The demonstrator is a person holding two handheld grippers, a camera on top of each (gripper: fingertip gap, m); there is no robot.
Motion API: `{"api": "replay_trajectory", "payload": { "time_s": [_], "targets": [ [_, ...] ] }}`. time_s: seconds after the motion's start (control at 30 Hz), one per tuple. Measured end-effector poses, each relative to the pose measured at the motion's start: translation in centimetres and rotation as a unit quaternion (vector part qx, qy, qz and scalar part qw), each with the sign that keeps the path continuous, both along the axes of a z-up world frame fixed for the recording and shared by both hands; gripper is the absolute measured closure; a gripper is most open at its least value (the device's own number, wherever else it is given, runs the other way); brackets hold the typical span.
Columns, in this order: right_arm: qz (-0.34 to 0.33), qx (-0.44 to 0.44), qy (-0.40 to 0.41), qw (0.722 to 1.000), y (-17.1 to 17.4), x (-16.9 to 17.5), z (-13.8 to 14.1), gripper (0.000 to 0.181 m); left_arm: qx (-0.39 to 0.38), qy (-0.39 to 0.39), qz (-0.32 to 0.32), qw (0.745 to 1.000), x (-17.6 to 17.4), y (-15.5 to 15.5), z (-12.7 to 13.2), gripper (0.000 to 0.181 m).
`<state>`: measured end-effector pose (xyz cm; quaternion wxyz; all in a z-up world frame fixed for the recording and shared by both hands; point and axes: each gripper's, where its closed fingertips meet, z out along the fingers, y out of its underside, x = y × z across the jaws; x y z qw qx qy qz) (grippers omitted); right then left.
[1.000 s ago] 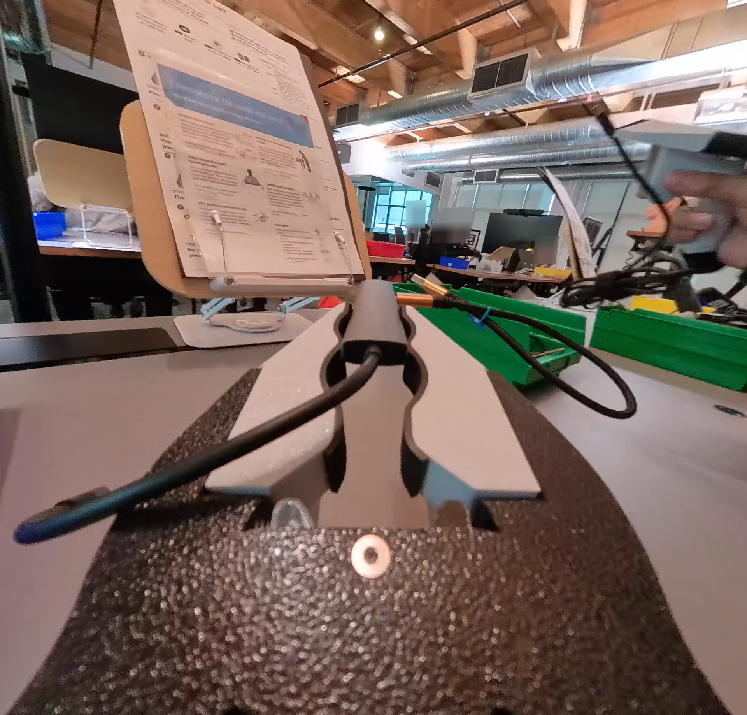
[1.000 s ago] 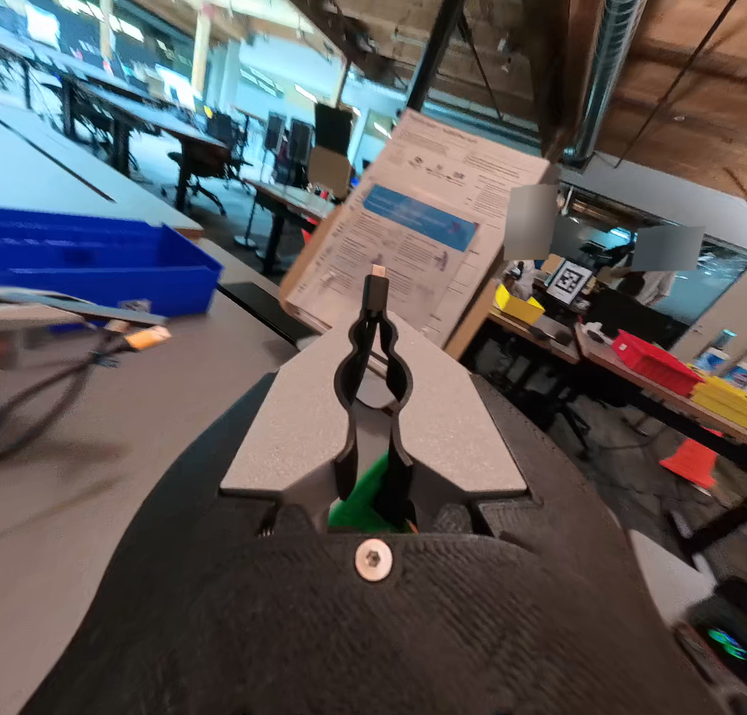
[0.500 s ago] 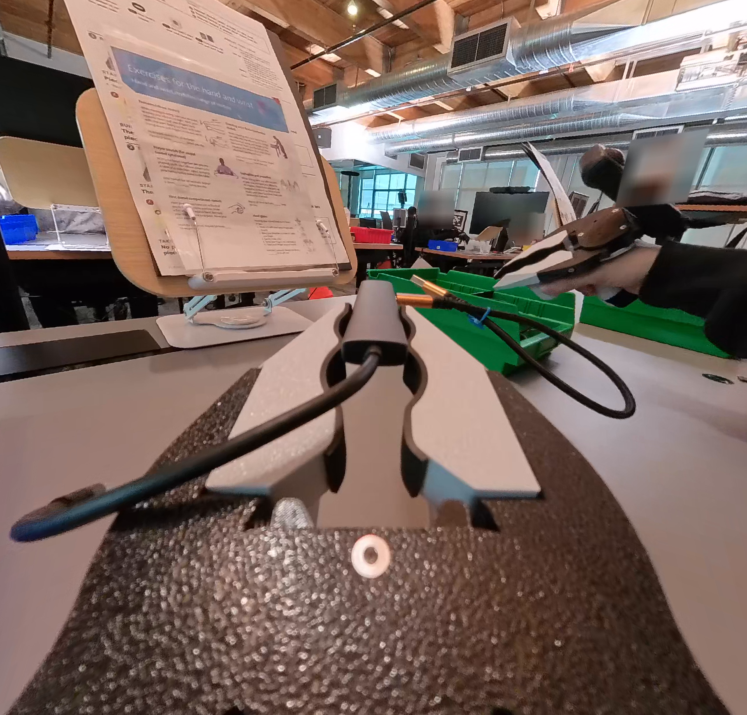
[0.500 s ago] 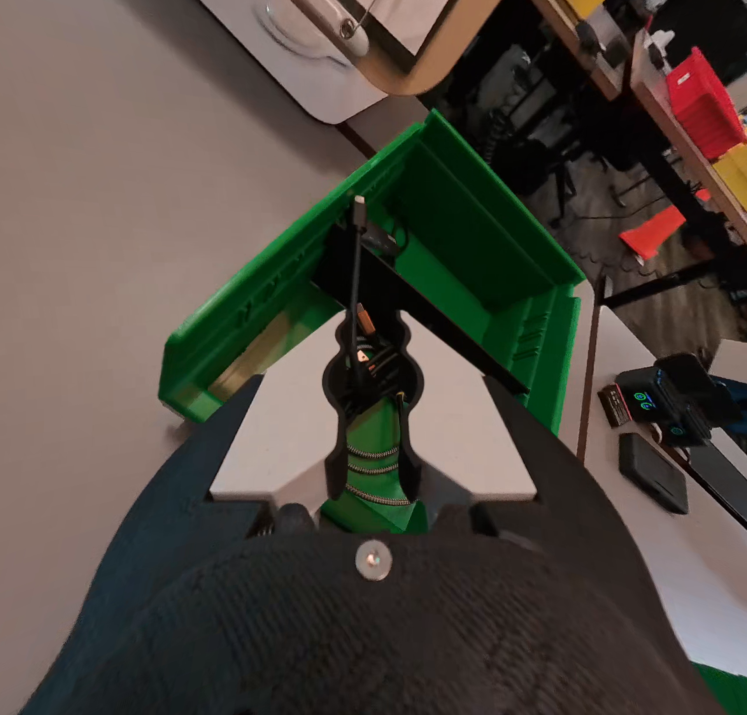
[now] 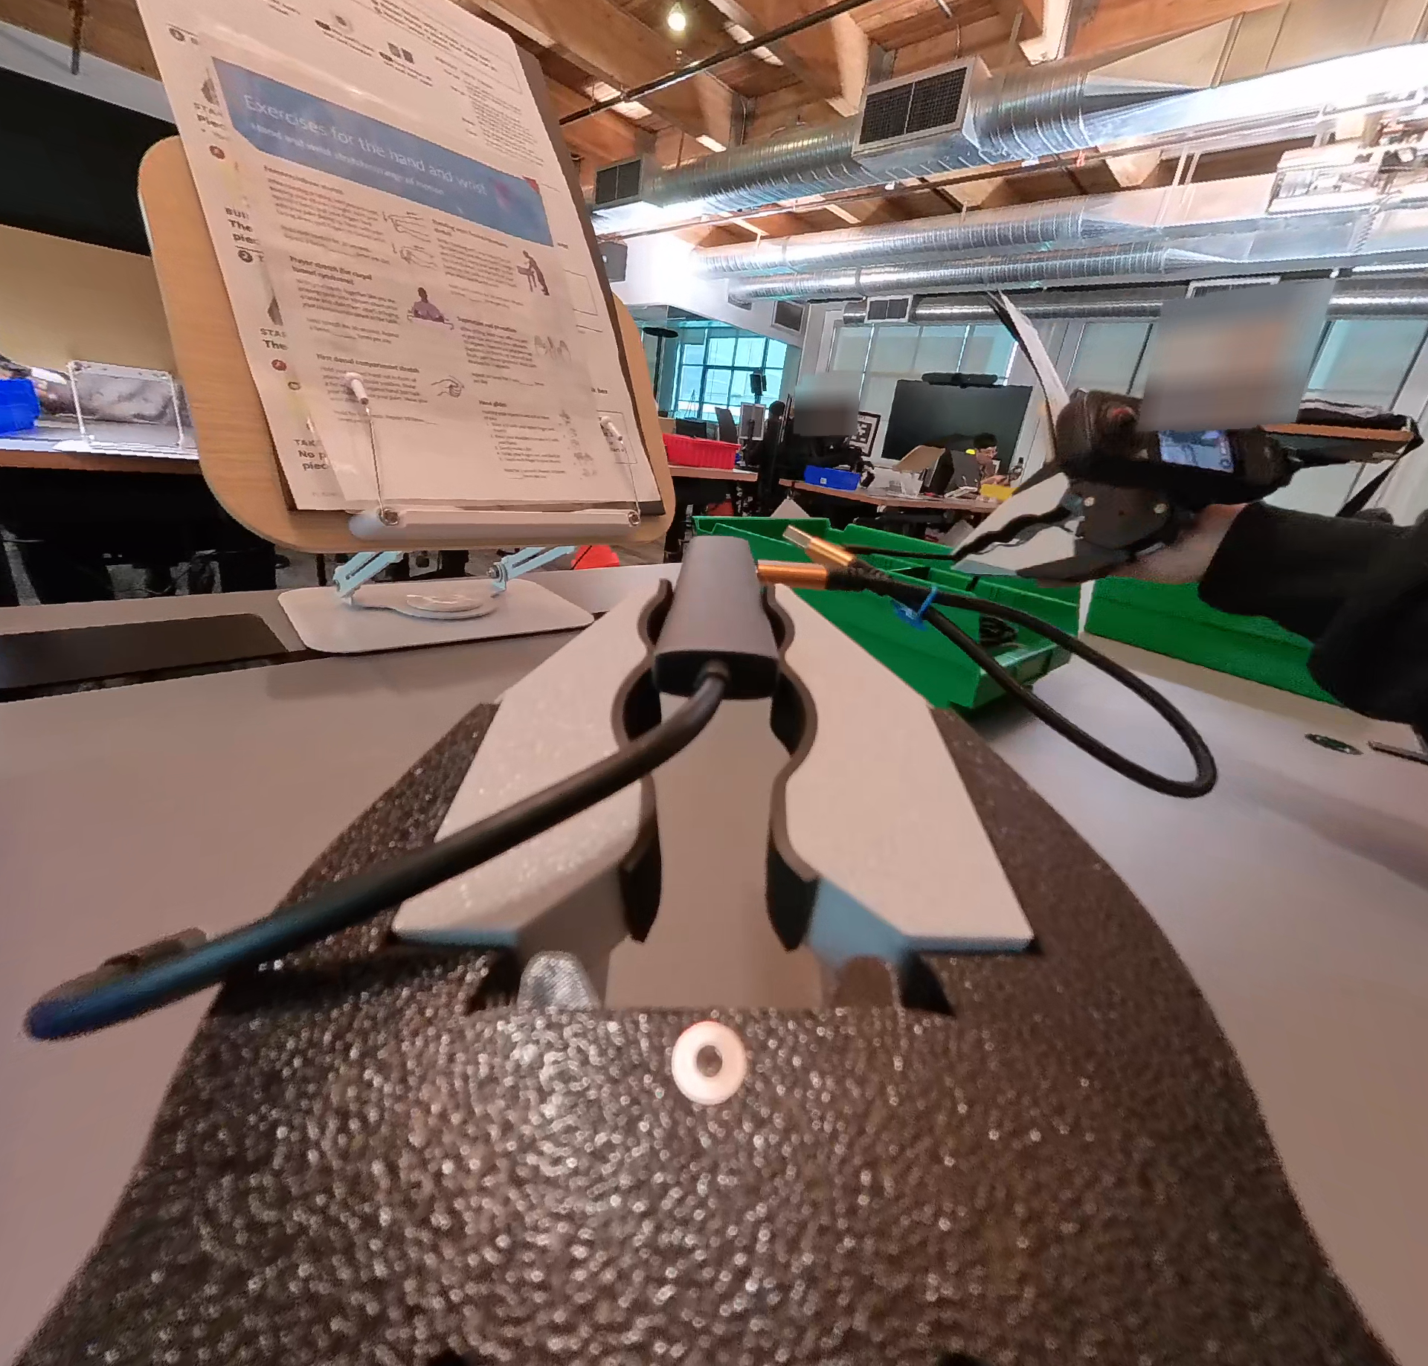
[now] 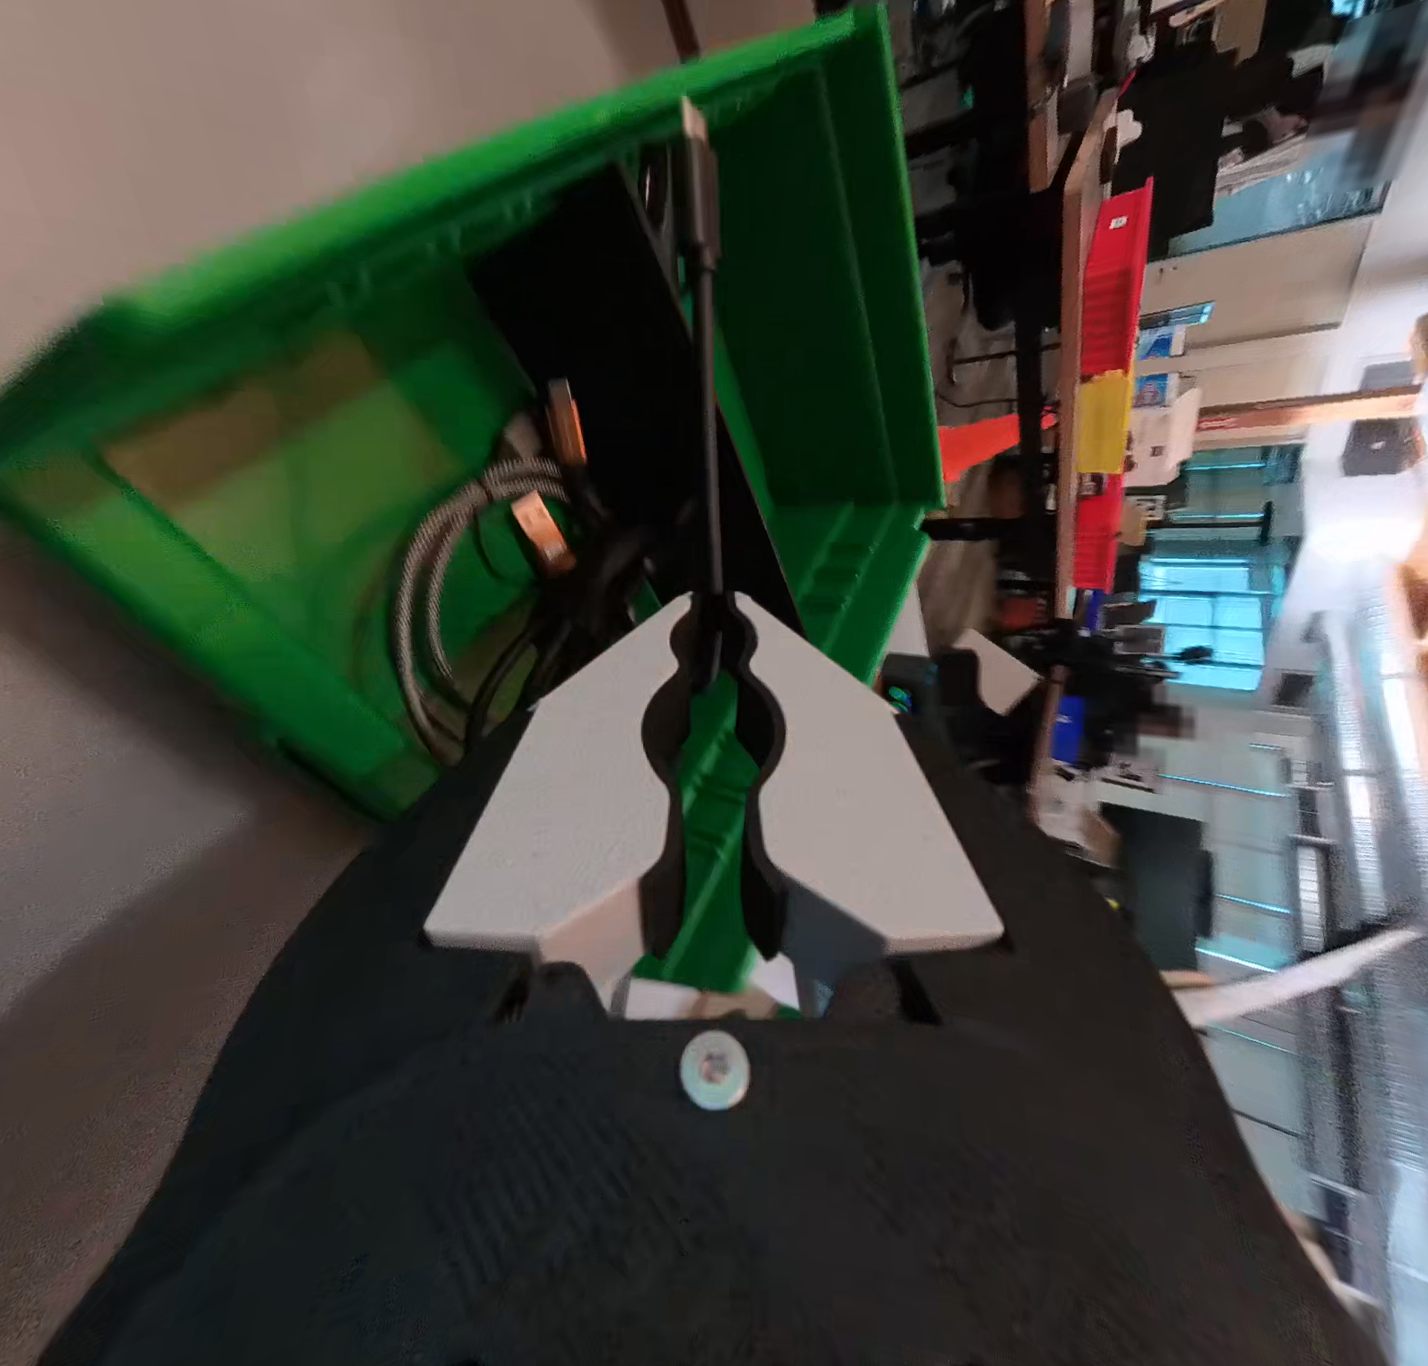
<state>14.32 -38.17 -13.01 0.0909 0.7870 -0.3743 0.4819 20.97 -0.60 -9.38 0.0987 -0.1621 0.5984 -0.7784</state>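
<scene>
- Tabletop (image 5: 193, 773): pale grey, runs under both grippers and carries everything listed below.
- Document stand (image 5: 232, 479): wooden board on a white foot, at the far left of the table in the left wrist view; printed sheets (image 5: 402, 247) lean on it, pinned by two wire page holders.
- Green bin (image 6: 232, 417): lies just ahead of the right gripper. A black divider (image 6: 618, 309) splits it; the near compartment holds coiled braided cables (image 6: 433, 556) with copper-coloured plugs. In the left wrist view the same bin (image 5: 889, 633) sits right of centre, a second green bin (image 5: 1205, 626) beyond it.
- Left gripper (image 5: 715, 603): low over the table, jaws narrow and clamped on a dark grey adapter block (image 5: 715, 618). The block's short black lead (image 5: 464, 842) trails out leftward toward the camera.
- Black cable (image 5: 1082, 718): has two copper-sleeved plugs (image 5: 796, 573) just right of the adapter block and loops down onto the table.
- Right gripper (image 6: 715, 610): tilted over the green bin, tips pinched tight on a thin black cable (image 6: 711, 440). That cable stands out past the tips, ending in a grey plug (image 6: 698, 178) over the bin's far compartment.
- In the left wrist view the right gripper (image 5: 974, 549) hovers above the bin, held by a dark-sleeved arm (image 5: 1314, 579).
</scene>
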Motion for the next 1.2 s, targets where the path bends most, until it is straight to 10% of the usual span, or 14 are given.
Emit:
{"api": "replay_trajectory", "payload": {
  "time_s": [0.27, 0.47, 0.63, 0.77, 1.0, 1.07, 1.2],
  "targets": [
    [0.054, -0.044, 0.043, 0.997, 0.1, -2.1, -2.2, 0.163, 0.001, 0.001, -0.007, 1.000, -0.2, -0.2, 0.0, 0.161],
    [0.038, 0.181, -0.123, 0.975, 3.6, -0.1, 1.1, 0.129, 0.006, -0.003, -0.014, 1.000, -0.5, -0.4, -0.2, 0.161],
    [0.138, 0.529, -0.260, 0.796, 15.6, 0.7, 7.5, 0.116, 0.013, -0.028, -0.046, 0.998, -1.8, -1.1, 0.1, 0.161],
    [0.158, 0.737, -0.174, 0.633, 25.3, 1.1, 5.2, 0.108, 0.023, -0.072, -0.083, 0.994, -3.7, -1.9, 0.4, 0.161],
    [0.147, 0.875, -0.159, 0.434, 28.9, 1.9, 3.1, 0.118, 0.027, -0.090, -0.116, 0.989, -5.1, -2.3, 0.3, 0.161],
    [0.165, 0.853, -0.195, 0.455, 28.8, 1.3, 3.2, 0.117, 0.035, -0.093, -0.101, 0.990, -4.7, -2.3, 0.2, 0.161],
    [0.169, 0.669, -0.319, 0.650, 27.5, 1.5, 2.4, 0.105, 0.071, -0.097, -0.039, 0.992, -3.0, -2.2, -0.5, 0.161]
  ]
}}
